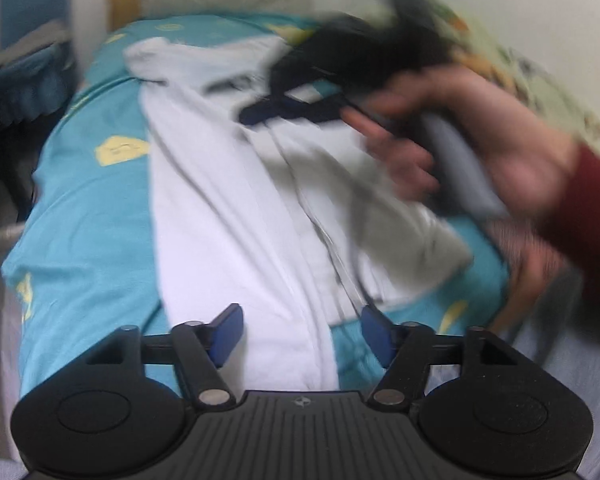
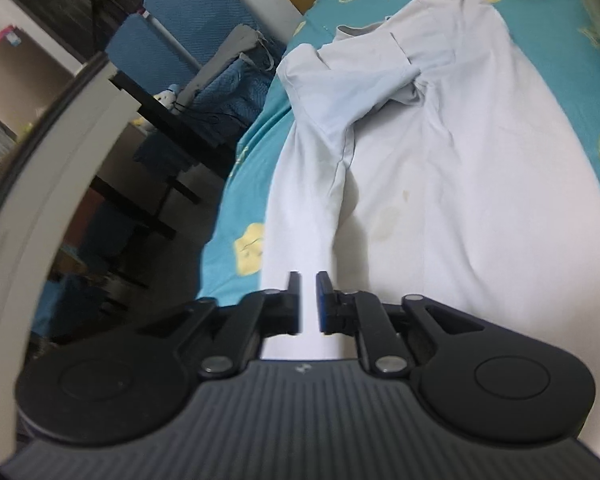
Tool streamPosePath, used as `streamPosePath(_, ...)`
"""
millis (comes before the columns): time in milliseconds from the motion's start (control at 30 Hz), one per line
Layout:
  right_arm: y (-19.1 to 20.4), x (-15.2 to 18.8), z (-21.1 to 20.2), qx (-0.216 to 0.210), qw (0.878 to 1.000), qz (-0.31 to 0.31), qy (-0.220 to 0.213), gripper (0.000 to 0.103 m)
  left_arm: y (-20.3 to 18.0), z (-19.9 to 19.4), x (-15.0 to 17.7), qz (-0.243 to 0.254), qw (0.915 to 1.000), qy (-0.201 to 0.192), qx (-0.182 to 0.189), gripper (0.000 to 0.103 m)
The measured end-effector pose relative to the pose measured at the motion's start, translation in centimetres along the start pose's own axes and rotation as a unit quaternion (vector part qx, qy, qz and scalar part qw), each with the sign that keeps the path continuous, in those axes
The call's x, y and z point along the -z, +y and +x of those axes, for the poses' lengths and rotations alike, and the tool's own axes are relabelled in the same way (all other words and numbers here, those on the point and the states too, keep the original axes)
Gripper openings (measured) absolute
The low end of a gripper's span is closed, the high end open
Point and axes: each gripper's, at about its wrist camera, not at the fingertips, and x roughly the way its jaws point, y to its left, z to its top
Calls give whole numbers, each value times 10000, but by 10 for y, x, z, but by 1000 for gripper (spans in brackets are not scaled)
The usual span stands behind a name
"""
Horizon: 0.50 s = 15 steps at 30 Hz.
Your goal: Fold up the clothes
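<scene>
Left gripper (image 1: 302, 330) wide open, empty, over white shirt (image 1: 236, 208) at frame centre. Right gripper (image 2: 309, 300) jaws nearly closed, a narrow gap left, holding nothing. No legible writing.

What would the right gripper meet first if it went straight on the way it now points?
Most likely the pale shirt on the bed. The right gripper, fingers nearly together with nothing visibly between them, points along the cloth just ahead. How high it sits above the fabric is unclear.
</scene>
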Motion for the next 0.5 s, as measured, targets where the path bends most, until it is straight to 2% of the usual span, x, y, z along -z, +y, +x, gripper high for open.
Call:
streamPosePath(33,2,3,-11,41,10000,9,-40,51,10,-2,-2,-273,9996,-78,-19,77)
streamPosePath(67,5,7,-24,128,9997,-61,-175,80,20,-4,-5,-537,9984,-149,-108,80)
streamPosePath(100,7,12,-37,217,9992,-127,-310,89,29,-4,-7,-794,9965,-196,-193,80)
streamPosePath(200,2,30,-77,733,9951,26,-656,87,54,-2,-14,-1520,9874,-277,-354,80)
streamPosePath(300,-12,50,-109,1449,9851,305,-876,87,67,9,-20,-1803,9828,-173,-373,80)
streamPosePath(367,-28,59,-119,1872,9753,703,-941,87,71,19,-24,-1913,9808,-76,-369,80)
streamPosePath(500,-56,63,-115,2001,9635,1562,-856,87,73,33,-25,-2016,9784,112,-435,79)
